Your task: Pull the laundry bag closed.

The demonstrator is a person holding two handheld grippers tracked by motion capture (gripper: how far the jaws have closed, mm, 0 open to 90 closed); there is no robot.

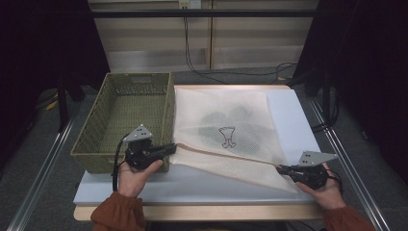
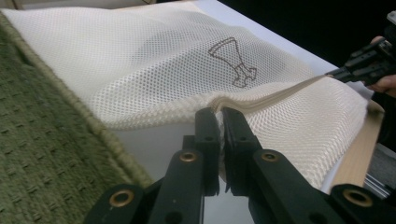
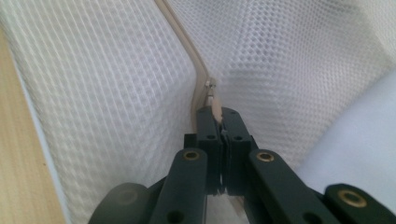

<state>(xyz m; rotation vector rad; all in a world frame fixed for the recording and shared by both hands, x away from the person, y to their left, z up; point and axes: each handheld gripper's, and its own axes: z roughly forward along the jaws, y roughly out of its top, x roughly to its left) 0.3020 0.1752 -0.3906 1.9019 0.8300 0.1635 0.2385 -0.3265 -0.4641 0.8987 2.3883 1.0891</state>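
I am clamping the left gripper (image 2: 219, 114) on the mesh bag (image 1: 226, 130) edge beside the basket (image 1: 125, 120); the right gripper (image 3: 218, 114), pinched on the zipper pull (image 3: 215, 105), is holding the zipper line's far end.

We see the table (image 1: 288, 103) brightly lit from above while the room around it falls to black; just ahead of our fingers the mesh bag (image 2: 154, 60) is sharp, and behind them the black jaws blur softly
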